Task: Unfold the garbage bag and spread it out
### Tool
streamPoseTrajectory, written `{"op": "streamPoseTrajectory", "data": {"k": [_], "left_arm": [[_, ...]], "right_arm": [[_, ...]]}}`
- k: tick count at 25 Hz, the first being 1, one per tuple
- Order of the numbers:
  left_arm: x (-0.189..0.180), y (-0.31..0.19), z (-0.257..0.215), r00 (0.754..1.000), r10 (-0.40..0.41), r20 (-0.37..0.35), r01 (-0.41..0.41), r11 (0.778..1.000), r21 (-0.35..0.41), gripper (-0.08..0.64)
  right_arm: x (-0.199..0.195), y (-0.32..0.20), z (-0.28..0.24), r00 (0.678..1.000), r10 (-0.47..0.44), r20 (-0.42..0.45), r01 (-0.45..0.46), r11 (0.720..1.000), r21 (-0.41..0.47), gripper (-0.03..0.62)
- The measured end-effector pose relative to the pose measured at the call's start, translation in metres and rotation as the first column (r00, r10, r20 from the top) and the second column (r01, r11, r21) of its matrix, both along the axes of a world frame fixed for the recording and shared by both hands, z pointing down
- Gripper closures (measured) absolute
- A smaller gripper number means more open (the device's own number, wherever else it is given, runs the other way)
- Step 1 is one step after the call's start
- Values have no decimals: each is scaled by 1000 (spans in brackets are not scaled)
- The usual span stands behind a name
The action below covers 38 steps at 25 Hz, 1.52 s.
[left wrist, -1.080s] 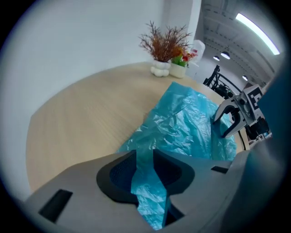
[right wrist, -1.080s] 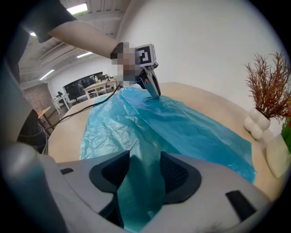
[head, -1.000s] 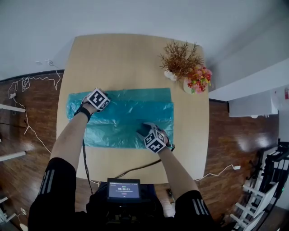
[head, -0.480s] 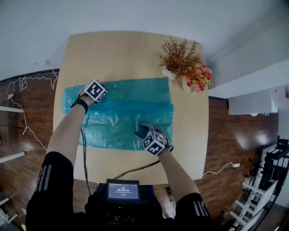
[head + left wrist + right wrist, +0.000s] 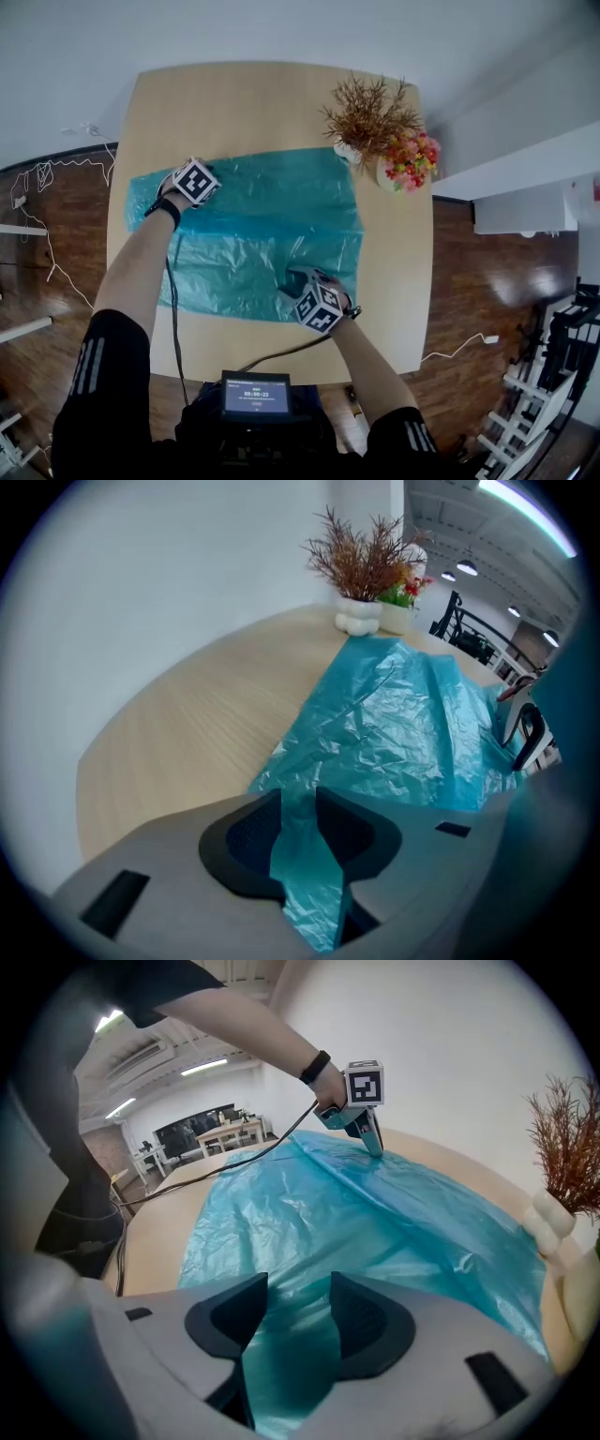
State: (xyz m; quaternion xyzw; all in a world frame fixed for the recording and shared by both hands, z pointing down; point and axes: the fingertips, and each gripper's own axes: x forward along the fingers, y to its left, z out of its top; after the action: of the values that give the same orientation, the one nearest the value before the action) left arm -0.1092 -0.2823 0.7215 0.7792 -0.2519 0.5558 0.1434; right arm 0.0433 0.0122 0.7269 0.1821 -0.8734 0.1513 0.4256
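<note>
Our left gripper (image 5: pixel 298 803) pinches a fold of the teal garbage bag (image 5: pixel 262 234). Our right gripper (image 5: pixel 298 1299) has jaws that have just been closing; they stand apart, with bag film between them. The bag lies spread across the wooden table (image 5: pixel 253 103).

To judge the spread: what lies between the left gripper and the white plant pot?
Only the crumpled garbage bag, from the left gripper's jaws nearly to the white plant pot; left gripper view.

Garbage bag (image 5: pixel 253 234) across table's (image 5: pixel 244 103) middle, plant pots (image 5: pixel 386 161) just beyond its far right corner
</note>
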Motion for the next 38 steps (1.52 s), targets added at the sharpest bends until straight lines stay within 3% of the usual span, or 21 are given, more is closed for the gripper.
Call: {"op": "streamPoseTrajectory", "data": {"k": [3,7,11,14,21,26,30,34,38], "left_arm": [[5,0,2,999,-3,-35,3,1000,-5,440],[4,-3,-3,1000,16,-3,-15,999,31,439],[18,-3,-7,995,47,-94,-41,997,68,439],[20,3,-35,990,57,-131,-40,991,124,439],[-24,57,-75,986,80,-144,-46,973,227,439],[-94,121,-58,995,0,-99,17,985,172,439],[-139,177,-35,998,-50,-49,54,996,74,439],[-164,216,-18,997,-71,-17,71,997,20,439],[-173,231,-12,995,-97,-23,97,995,18,439]], "right_arm": [[0,3,0,1000,-6,-10,6,1000,1,350],[-2,2,-11,1000,1,1,-1,1000,25,350],[-9,-3,-37,998,25,50,-29,996,80,350],[-14,-6,-55,997,30,67,-37,993,114,350],[-37,-6,-60,998,-17,62,9,991,131,350],[-67,-24,-72,995,-48,87,33,986,165,350],[-84,-62,-84,993,-30,116,8,984,181,350],[-100,-114,-106,988,14,151,-42,981,188,350],[-116,-157,-106,978,81,193,-106,986,126,348]]}}
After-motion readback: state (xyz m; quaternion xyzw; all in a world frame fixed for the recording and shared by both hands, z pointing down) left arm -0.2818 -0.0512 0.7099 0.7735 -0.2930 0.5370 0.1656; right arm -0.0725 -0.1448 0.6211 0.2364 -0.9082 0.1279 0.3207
